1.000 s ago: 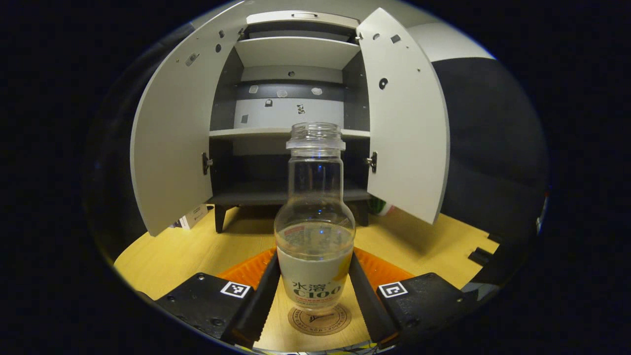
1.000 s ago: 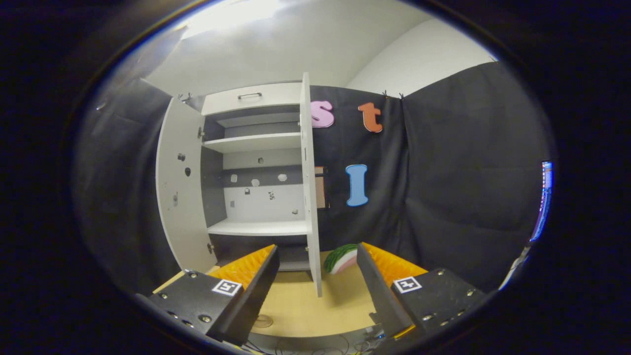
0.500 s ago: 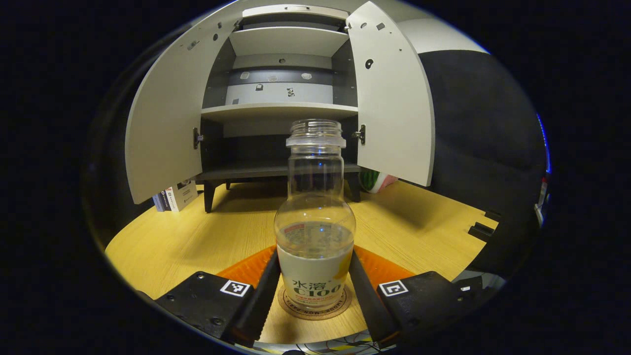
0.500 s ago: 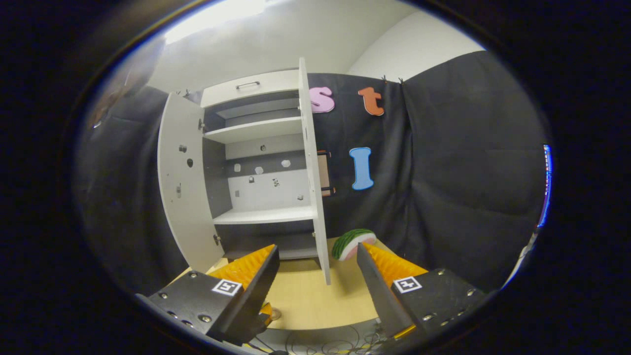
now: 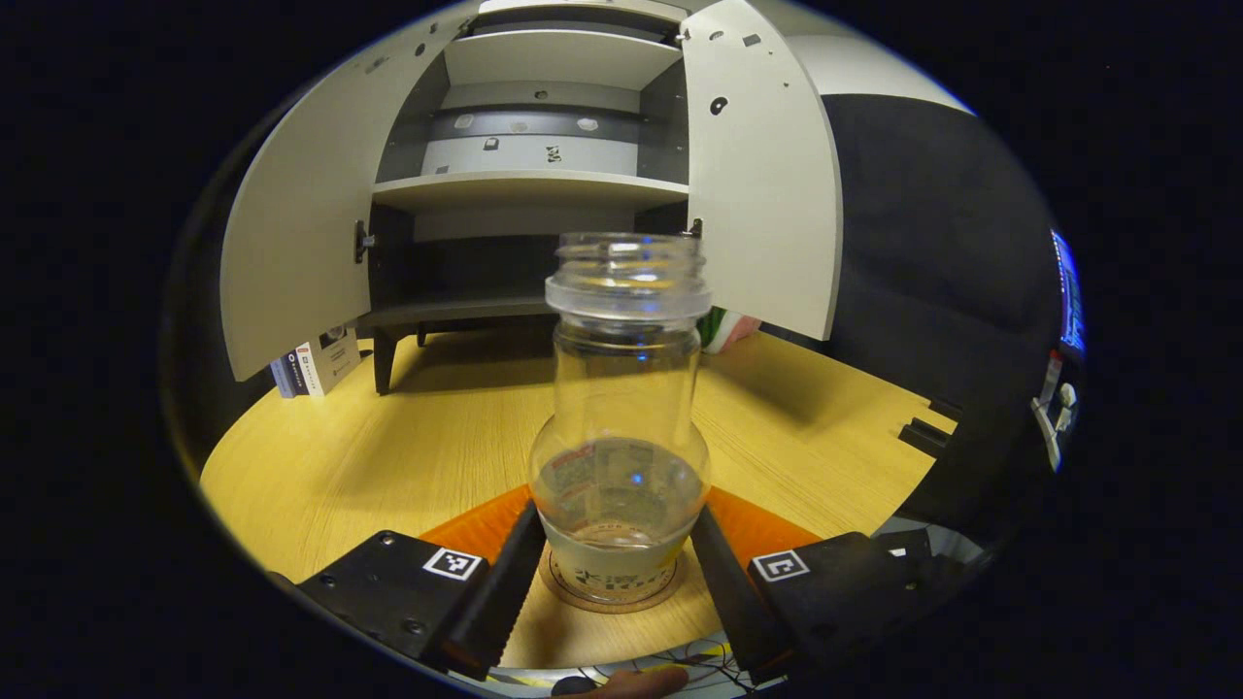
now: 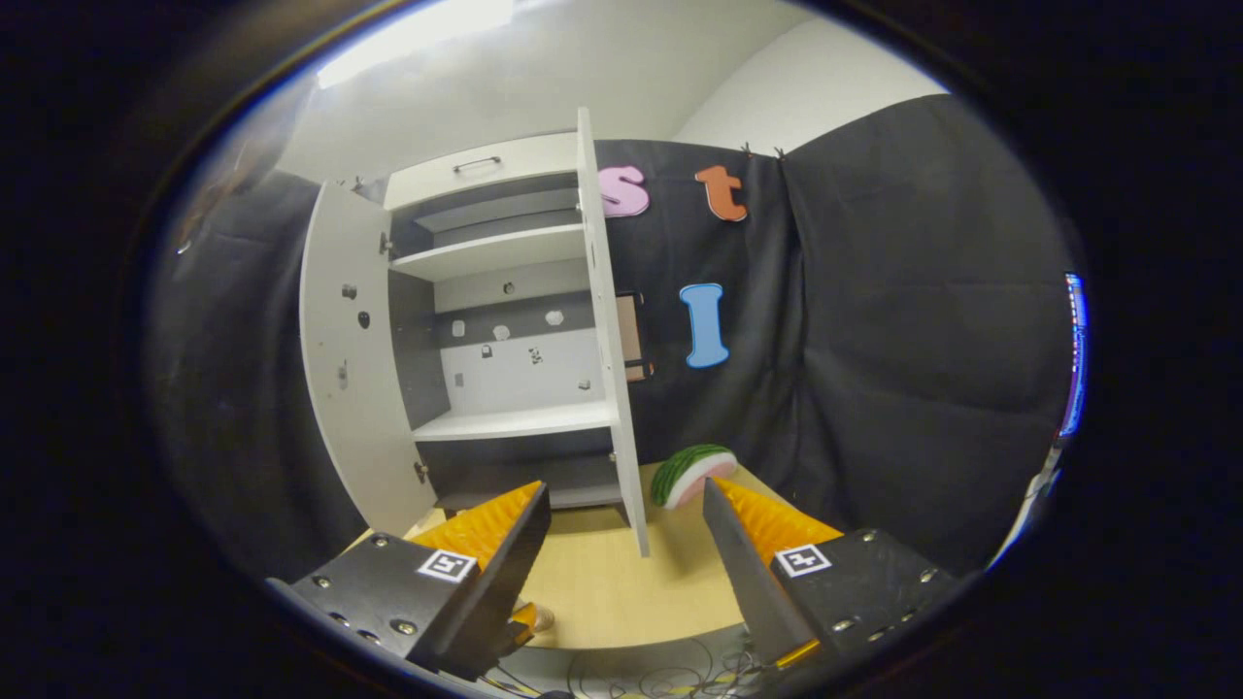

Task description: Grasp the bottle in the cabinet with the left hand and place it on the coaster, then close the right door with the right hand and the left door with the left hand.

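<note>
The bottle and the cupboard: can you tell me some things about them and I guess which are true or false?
1. The bottle stands on the round coaster. True.
2. The bottle has a cap on. False: its mouth is open, no cap.
3. Both cabinet doors are shut. False: the left door and the right door both stand open.
4. The left gripper has a finger on each side of the bottle. True.
5. The right gripper holds the watermelon slice. False: its fingers are open and empty; the slice lies on the table beyond them.
</note>
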Available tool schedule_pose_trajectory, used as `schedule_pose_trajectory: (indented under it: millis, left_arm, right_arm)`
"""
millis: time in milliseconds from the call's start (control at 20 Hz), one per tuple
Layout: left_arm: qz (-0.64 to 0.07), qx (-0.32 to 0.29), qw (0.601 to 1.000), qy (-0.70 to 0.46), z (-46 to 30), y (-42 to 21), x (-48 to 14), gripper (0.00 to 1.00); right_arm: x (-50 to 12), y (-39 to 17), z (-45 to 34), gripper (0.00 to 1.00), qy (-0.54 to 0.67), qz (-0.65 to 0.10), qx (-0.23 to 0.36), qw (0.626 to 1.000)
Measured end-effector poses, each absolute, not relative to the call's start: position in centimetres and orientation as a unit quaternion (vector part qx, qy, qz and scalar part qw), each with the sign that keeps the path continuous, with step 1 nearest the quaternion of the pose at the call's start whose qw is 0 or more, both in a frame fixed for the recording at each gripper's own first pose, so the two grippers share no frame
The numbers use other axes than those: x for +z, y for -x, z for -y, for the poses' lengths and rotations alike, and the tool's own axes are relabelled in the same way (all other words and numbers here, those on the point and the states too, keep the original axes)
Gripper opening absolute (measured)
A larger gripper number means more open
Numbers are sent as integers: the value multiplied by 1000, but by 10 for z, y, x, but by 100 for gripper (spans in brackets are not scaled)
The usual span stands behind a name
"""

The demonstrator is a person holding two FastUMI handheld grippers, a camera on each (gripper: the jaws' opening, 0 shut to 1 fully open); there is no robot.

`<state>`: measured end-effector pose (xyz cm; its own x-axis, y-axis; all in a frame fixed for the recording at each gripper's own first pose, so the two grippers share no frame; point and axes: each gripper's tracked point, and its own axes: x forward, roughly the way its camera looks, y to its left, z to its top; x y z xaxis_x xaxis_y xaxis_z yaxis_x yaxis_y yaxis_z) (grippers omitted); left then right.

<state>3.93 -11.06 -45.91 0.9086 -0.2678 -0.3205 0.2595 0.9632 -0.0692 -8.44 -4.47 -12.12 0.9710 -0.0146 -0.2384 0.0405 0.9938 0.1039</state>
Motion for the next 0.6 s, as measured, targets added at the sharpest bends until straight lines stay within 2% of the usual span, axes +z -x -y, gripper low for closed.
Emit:
schedule_pose_trajectory:
  millis: [150,250,600]
  left_arm:
    - [-156,-137,978,-3,109,-40,-442,87]
    - [-162,-148,976,-11,112,-38,-429,92]
    - [-124,-173,977,-10,109,-31,-323,96]
  right_arm:
    - [-118,89,50,96,-59,-115,-21,991]
    - [-115,93,56,96,-61,-113,-31,991]
    - [-94,94,84,94,-74,-77,-54,993]
